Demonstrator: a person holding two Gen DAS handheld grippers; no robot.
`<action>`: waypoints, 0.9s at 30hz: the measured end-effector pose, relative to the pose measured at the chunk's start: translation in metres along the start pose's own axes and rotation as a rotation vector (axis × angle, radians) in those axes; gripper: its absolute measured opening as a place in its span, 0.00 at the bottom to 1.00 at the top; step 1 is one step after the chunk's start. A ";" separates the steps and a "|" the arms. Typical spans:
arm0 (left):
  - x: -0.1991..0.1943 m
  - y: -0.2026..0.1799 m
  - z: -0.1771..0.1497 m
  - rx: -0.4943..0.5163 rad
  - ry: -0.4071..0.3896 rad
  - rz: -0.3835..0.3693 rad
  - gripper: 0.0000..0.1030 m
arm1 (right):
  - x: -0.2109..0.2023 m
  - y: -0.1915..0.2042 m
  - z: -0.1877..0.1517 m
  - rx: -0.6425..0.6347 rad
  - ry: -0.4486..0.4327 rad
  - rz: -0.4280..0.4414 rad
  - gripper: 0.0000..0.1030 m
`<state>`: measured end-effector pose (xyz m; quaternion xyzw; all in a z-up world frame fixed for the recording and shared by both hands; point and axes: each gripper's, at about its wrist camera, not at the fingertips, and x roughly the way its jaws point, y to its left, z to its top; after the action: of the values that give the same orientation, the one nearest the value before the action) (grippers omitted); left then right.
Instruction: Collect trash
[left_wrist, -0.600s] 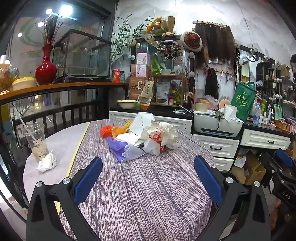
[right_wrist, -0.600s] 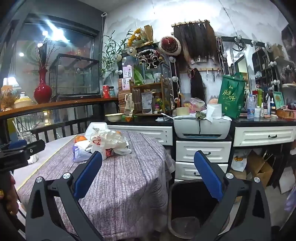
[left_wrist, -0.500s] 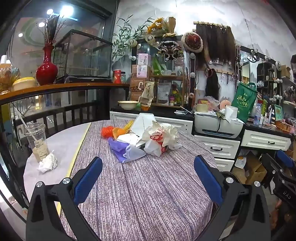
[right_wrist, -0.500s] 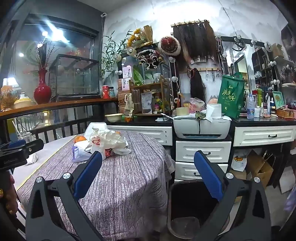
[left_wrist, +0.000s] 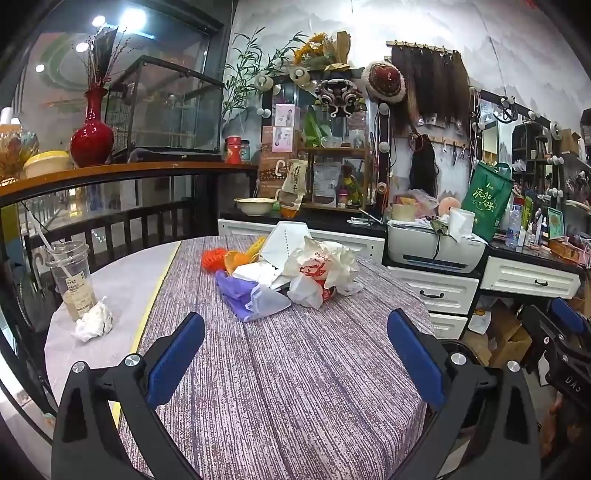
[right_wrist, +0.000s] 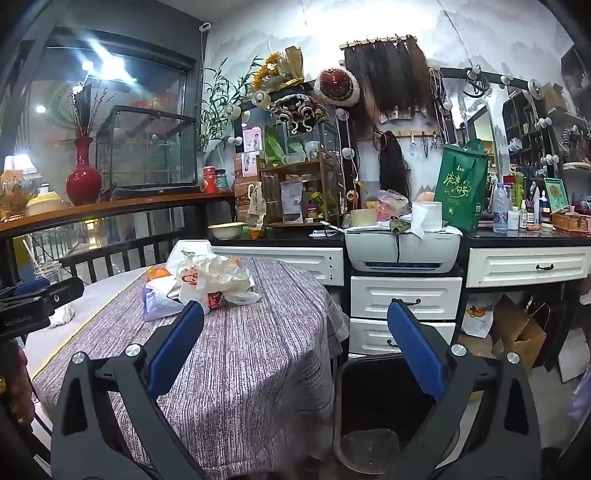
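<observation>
A heap of trash lies at the far middle of the round table: white plastic bags with red print, a purple bag, orange scraps, a white paper box. The same trash heap shows in the right wrist view. A crumpled tissue and a plastic cup with straw stand at the table's left edge. My left gripper hovers open over the near tabletop, short of the heap, with nothing between its fingers. My right gripper is open and holds nothing, off the table's right side above a black bin.
White drawers with a printer on top stand behind the table on the right. A dark railing with a wooden ledge and a red vase curves along the left. Cardboard boxes sit on the floor.
Both views have closed in slightly on the table; the trash heap sits a little nearer in the left wrist view. Both grippers stay open.
</observation>
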<state>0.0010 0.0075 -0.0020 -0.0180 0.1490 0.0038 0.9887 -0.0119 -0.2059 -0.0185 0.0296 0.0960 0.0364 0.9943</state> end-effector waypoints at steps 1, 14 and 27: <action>0.000 0.000 0.000 0.000 0.001 0.000 0.95 | 0.000 0.000 0.000 -0.001 0.001 -0.001 0.95; 0.005 -0.003 -0.006 0.012 0.011 -0.001 0.95 | 0.001 0.000 -0.001 0.000 0.000 0.001 0.95; 0.006 -0.003 -0.007 0.013 0.013 -0.001 0.95 | 0.002 0.001 -0.001 0.001 0.000 0.001 0.95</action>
<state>0.0047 0.0038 -0.0101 -0.0120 0.1554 0.0020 0.9878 -0.0106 -0.2052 -0.0201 0.0302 0.0962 0.0367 0.9942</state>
